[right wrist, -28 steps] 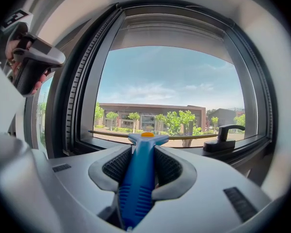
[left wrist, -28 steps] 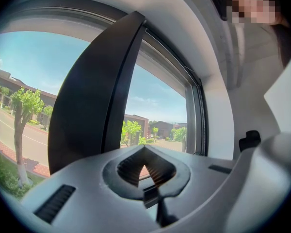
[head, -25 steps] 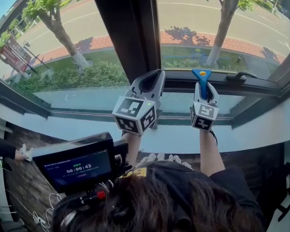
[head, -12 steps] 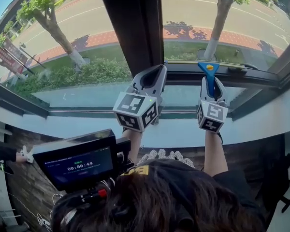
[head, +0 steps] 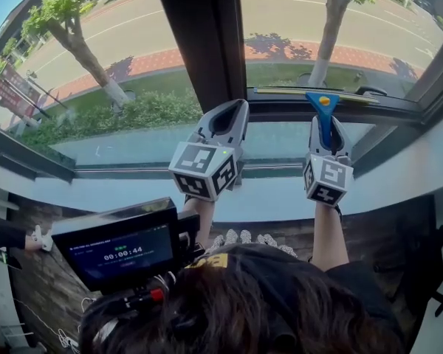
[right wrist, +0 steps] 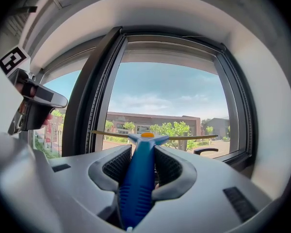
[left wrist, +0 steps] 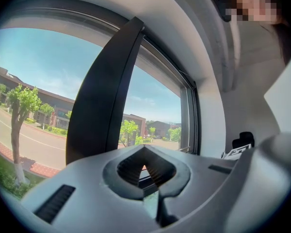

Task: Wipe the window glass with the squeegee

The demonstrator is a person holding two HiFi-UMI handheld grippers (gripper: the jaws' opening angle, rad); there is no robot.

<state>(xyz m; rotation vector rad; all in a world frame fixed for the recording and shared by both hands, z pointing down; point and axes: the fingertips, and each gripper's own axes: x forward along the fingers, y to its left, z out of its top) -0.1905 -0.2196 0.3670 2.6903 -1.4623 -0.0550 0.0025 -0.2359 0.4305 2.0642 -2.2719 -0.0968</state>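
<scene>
Head view: the person stands at a window and holds both claws up toward it. The right claw (head: 323, 137) points at the right pane of the window glass (head: 369, 28). The left claw (head: 225, 120) is raised beside it, in front of the dark mullion (head: 199, 43) that separates the two panes.

Right claw state: right gripper view shows both jaws clamped on the blue handle of the squeegee (right wrist: 137, 178). The handle runs straight along the gap between the ribbed pads and projects beyond the fingertips. An orange spot marks the handle head.

Squeegee position: the thin blade (head: 310, 92) sits crosswise at the top of the handle. It lies level across the bottom of the right pane, just above the lower frame (head: 280, 113). The pictures do not show whether the blade edge touches the glass. A dark window handle (head: 371, 91) lies on the frame just right of the blade.

Left claw state: left gripper view shows the jaws together, with only the diamond-shaped recess between the pads. Nothing is held in it.

Other items: a monitor (head: 122, 251) with a lit timer is mounted below the left claw, close to the person's head. The pale sill (head: 96, 194) runs under both panes. Trees, a road and buildings are visible outside.
</scene>
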